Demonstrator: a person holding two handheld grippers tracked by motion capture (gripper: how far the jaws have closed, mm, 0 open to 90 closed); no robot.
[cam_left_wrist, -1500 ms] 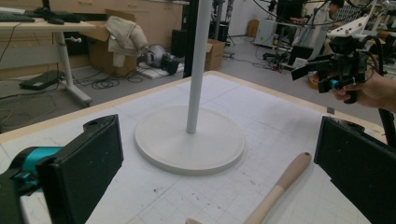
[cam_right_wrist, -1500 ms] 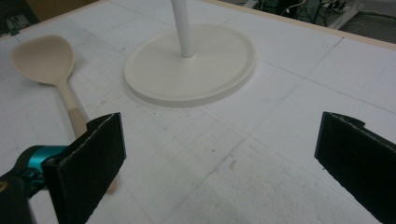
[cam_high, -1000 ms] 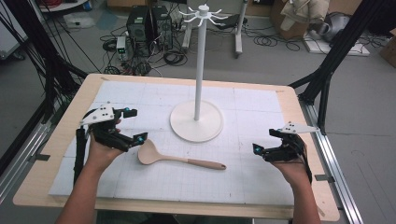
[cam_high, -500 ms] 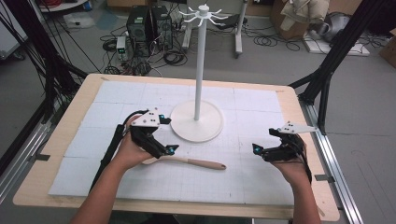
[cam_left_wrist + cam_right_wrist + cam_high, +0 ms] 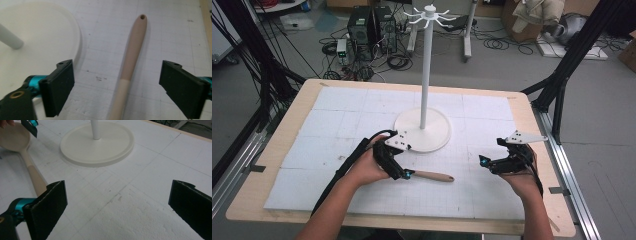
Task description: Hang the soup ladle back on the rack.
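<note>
A wooden spoon lies flat on the white foam mat, its handle (image 5: 435, 176) pointing right and its bowl hidden under my left hand. My left gripper (image 5: 402, 169) hovers low over the spoon, open. In the left gripper view the two-tone handle (image 5: 132, 52) runs up between the wide-apart jaws of my left gripper (image 5: 117, 82) without touching either. My right gripper (image 5: 488, 162) rests open near the mat's right side, nothing between its jaws. In the right gripper view, with my right gripper (image 5: 117, 202) in front, the spoon's bowl (image 5: 12, 137) lies at top left.
A white stand with a round base (image 5: 439, 131) and a tall pole (image 5: 426, 70) topped by hooks stands just behind the spoon. The base's rim (image 5: 75, 32) is close beside my left jaw. The wooden table edge (image 5: 277, 130) frames the mat.
My left gripper has swung from the mat's left side to the right, over the spoon, and now straddles its handle. The spoon and my right gripper have stayed in place.
</note>
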